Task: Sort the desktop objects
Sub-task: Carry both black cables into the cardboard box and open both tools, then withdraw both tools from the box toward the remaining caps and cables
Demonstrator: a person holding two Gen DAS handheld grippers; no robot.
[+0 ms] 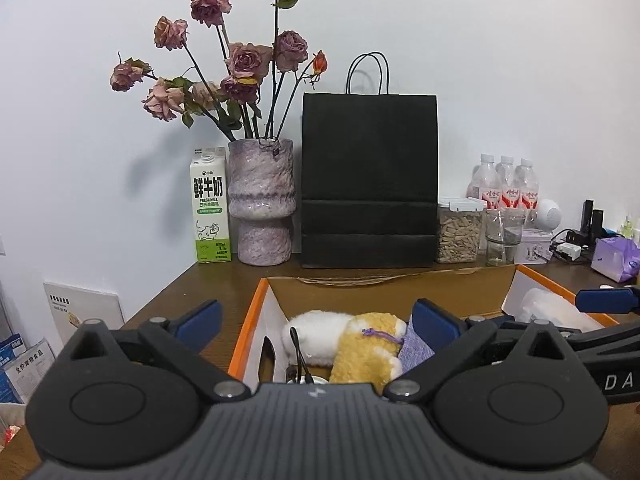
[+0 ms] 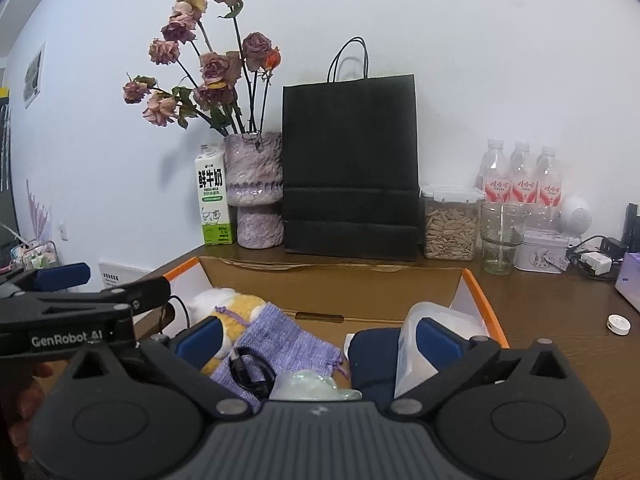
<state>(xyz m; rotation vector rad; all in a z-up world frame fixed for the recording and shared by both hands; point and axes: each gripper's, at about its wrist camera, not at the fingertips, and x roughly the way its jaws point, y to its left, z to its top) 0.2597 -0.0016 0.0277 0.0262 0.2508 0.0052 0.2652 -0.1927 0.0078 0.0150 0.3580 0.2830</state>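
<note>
Left tool hangs over the left end of the orange-edged cardboard box, tilted slightly downward, jaws spread wide, nothing between the pads. Right tool sits beside it over the box's right half, same shallow downward tilt, jaws wide, gripping nothing. In the box: plush toy, purple knit pouch, black cable, translucent plastic container. The box rests on the brown surface.
</note>
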